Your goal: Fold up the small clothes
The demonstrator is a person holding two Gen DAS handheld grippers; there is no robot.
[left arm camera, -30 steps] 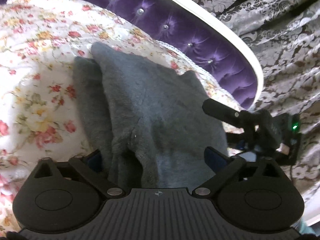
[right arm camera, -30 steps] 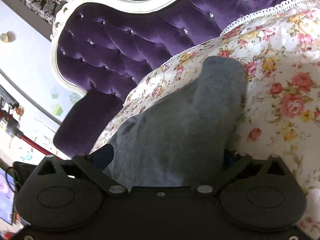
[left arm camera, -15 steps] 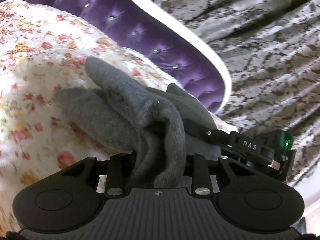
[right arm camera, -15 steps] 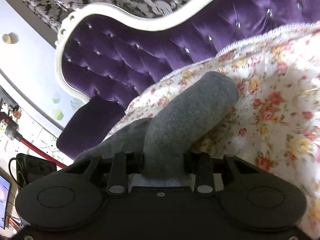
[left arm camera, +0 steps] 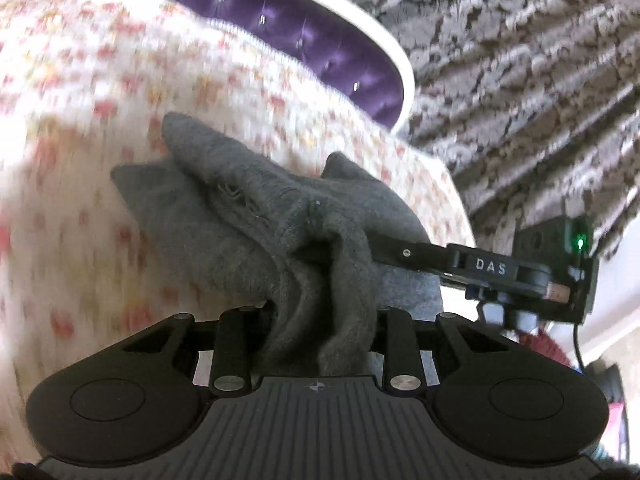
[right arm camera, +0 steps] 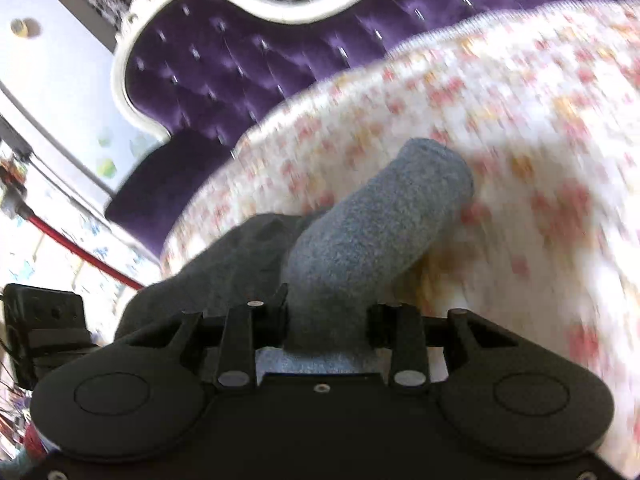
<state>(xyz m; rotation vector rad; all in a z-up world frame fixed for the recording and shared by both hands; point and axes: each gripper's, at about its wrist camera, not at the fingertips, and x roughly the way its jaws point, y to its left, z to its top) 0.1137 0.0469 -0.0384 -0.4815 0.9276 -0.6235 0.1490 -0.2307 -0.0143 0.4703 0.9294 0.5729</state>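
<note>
**Both grippers pinching the grey garment, far end trailing on the bedspread**

I am gripping the grey fleece garment (left arm camera: 256, 216) in both grippers: left gripper (left arm camera: 320, 320) clamping a bunched edge, right gripper (right arm camera: 326, 320) clamping a rolled edge. It is stretching away from my fingers toward the purple headboard (right arm camera: 240, 60), its far end resting on the floral bedspread (left arm camera: 80, 120).

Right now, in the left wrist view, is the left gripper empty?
No, the left gripper is shut on a bunched fold of the grey garment.
</note>
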